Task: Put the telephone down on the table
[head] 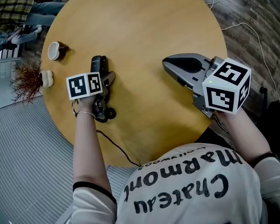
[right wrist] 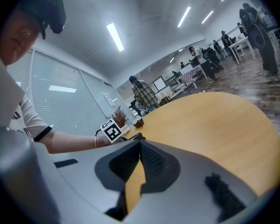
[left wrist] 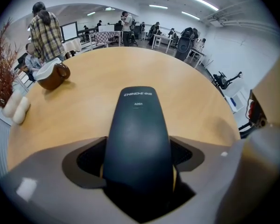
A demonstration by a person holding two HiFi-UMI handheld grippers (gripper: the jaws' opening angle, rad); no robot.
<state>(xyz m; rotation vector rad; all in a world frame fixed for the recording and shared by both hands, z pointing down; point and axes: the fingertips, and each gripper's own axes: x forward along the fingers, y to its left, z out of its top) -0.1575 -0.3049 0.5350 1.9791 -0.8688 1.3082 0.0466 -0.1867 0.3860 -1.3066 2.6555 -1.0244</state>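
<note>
**A:** How's the left arm placed?

**B:** The left forearm [head: 87, 139] is bare and stretched forward, with a thin bracelet at the wrist [head: 85, 114]. The left gripper [head: 102, 73] points away from the body, its marker cube [head: 84, 85] on top.

**A:** And its jaws?

**B:** Apart, one on each side of the telephone handset [left wrist: 137, 125]. A thin gap shows beside each pad, so neither is pressing on it.

**A:** The right side?

**B:** The right forearm [head: 245, 132] is tucked close to the torso. The right gripper [head: 170, 63] points left across the body, with its cube [head: 227, 84] uppermost. Its jaw tips meet with nothing between them.
</note>
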